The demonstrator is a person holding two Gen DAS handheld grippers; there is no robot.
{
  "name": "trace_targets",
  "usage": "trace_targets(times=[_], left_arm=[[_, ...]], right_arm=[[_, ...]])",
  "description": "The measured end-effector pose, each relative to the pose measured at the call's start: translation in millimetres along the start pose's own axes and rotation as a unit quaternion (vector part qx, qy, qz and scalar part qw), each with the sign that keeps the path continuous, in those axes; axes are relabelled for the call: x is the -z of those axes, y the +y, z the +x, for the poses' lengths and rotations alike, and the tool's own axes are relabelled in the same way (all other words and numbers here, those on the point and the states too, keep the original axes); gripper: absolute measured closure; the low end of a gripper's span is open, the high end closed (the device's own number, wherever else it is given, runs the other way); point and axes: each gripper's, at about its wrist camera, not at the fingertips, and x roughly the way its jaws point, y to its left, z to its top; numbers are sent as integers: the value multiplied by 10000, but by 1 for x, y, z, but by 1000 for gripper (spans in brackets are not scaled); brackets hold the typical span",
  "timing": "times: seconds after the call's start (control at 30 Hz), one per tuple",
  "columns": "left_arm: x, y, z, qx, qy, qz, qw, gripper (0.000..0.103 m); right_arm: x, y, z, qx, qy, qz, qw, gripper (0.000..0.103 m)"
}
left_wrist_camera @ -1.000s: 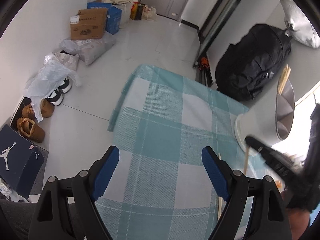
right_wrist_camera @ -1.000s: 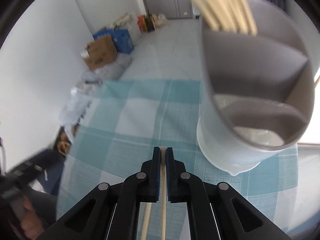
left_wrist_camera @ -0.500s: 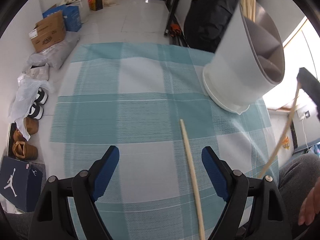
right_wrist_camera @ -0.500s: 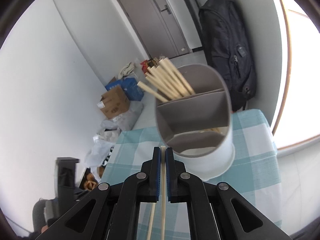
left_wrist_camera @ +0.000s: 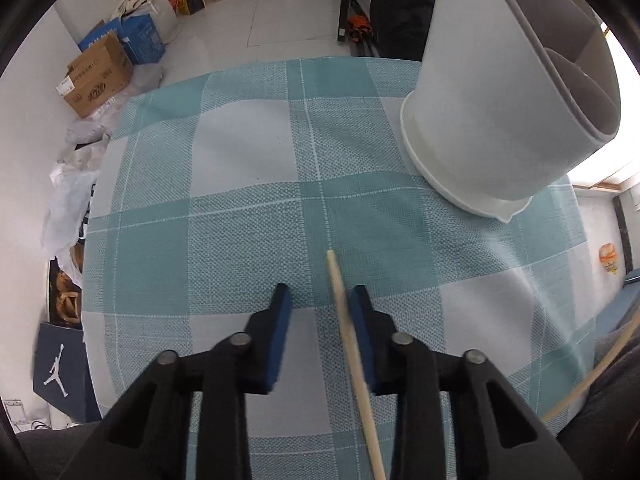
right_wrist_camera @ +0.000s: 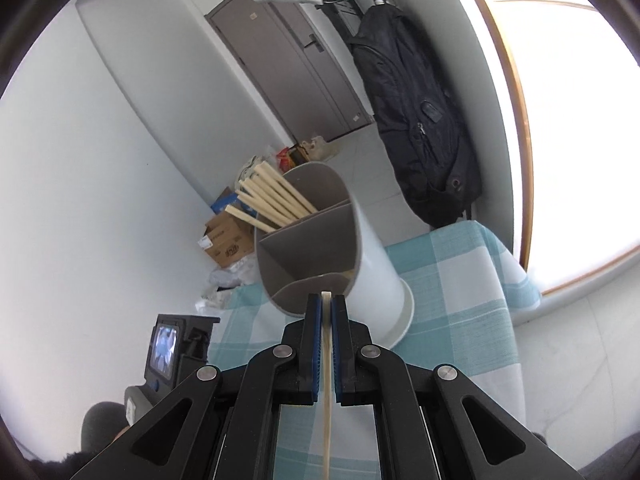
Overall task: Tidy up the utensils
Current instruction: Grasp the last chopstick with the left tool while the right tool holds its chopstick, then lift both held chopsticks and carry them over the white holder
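Item: my left gripper, jaws closing, loose chopstick between them on the checked cloth. My right gripper clamps another chopstick before the divided holder.

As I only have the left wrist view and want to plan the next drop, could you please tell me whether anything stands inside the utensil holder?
Observer: Yes, the utensil holder has a bundle of wooden chopsticks leaning out of its far compartment.
Operator: Thank you. What is the right hand-held gripper doing, please?
Observer: The right hand-held gripper is shut on a single chopstick, whose tip points at the rim of the holder's nearest compartment.
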Motion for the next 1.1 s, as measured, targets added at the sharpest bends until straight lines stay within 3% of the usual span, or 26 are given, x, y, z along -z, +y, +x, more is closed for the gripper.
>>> trace_targets(times=[0.03,0.07,0.33,0.63,0.83,1.1], left_arm=[[0,1,0,9,6,-10,10000,98],[1,3,-1,4,22,-52,10000,99],[0,-3,-3,76,-80,-284,9995,101],[7,-11,-54,364,-1104,-455,9922,102],[32,-11,-104,600,-1978,-646,9763,102],[28,6,-106,691,-2408,-615,9662,102]], right_arm=[[-1,-2,-1,-33,-9,37,10000,99],[-1,-2,-4,-40,-37,58,10000,99],[0,-4,-7,-92,-93,87,9999,99],[3,-2,-14,36,-227,24,9997,99],[6,8,-19,54,-328,-199,9992,99],[11,34,-26,14,-482,-609,9970,99]])
